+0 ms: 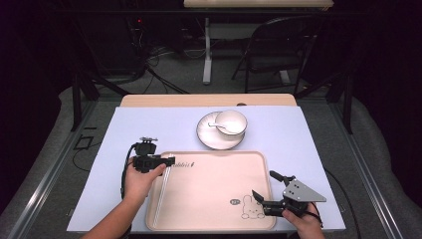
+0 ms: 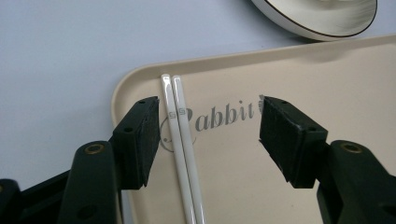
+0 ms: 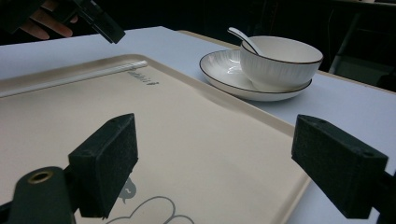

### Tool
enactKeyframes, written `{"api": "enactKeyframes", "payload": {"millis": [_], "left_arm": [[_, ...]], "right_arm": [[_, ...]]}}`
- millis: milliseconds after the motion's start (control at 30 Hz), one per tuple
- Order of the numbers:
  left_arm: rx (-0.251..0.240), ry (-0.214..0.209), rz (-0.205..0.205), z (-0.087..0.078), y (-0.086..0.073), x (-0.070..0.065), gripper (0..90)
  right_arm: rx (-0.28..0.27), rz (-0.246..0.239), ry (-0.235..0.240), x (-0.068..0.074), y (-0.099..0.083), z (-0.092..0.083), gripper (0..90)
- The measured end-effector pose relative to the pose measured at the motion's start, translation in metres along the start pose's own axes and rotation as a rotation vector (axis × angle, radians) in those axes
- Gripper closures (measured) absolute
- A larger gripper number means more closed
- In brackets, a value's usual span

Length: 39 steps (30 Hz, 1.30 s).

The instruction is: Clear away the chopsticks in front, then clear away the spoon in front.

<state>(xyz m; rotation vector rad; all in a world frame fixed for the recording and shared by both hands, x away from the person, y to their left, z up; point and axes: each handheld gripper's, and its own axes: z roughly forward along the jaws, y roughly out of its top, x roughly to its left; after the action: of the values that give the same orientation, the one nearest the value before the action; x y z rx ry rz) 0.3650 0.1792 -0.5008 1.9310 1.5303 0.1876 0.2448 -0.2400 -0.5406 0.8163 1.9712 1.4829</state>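
A pair of white chopsticks [image 2: 180, 140] lies flat along the left edge of a beige tray [image 2: 289, 74]. My left gripper [image 2: 210, 107] hovers over their far end, open, with the chopsticks below and close to its left pad [image 2: 149, 135], which does not press on them. In the high view the left gripper [image 1: 170, 161] is at the tray's [image 1: 209, 194] far-left corner, over the chopsticks [image 1: 160, 199]. My right gripper [image 1: 266, 185] stands open with nothing between its pads at the tray's near-right corner. From the right gripper [image 3: 215, 140], the chopsticks [image 3: 74, 77] lie across the tray.
A white bowl [image 1: 231, 122] with a spoon [image 1: 219, 126] stands on a plate [image 1: 211, 137] just beyond the tray; the bowl [image 3: 280, 60] and plate [image 3: 224, 70] are also in the right gripper view. A pale sheet [image 1: 149, 124] covers the table. Beyond the table are a chair [image 1: 278, 45] and a table leg [image 1: 206, 50].
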Motion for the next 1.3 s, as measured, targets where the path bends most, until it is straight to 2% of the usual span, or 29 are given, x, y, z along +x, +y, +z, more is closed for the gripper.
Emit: {"api": "enactKeyframes", "payload": {"millis": [233,433,667,767,833,867,1067,1300], "left_arm": [[0.006,0.025,0.020,0.004,0.009,0.000,38.9],[0.017,-0.003,-0.016,0.009,0.015,0.001,36.8],[0.003,-0.006,-0.012,0.014,0.024,0.001,31.8],[-0.004,0.000,-0.009,0.016,0.029,-0.001,30.8],[0.006,0.026,-0.008,0.018,0.033,-0.003,30.6],[0.007,0.025,-0.009,0.019,0.034,-0.004,30.6],[-0.001,0.005,-0.005,0.023,0.042,-0.009,30.6],[0.003,-0.051,-0.012,0.029,0.052,-0.018,29.4]], "right_arm": [[0.001,0.004,0.000,0.000,0.000,0.000,14.1],[0.004,0.008,0.001,0.000,0.000,0.000,14.1],[0.001,0.004,0.001,0.000,0.000,0.000,14.0],[0.001,0.004,0.002,0.000,0.000,0.000,14.0],[0.001,0.004,0.002,0.000,0.000,0.000,14.1],[0.001,0.002,0.002,0.000,0.000,0.000,14.1],[0.001,0.001,0.003,0.000,0.000,0.000,14.1],[0.001,-0.001,0.003,0.000,0.000,0.000,14.1]]}}
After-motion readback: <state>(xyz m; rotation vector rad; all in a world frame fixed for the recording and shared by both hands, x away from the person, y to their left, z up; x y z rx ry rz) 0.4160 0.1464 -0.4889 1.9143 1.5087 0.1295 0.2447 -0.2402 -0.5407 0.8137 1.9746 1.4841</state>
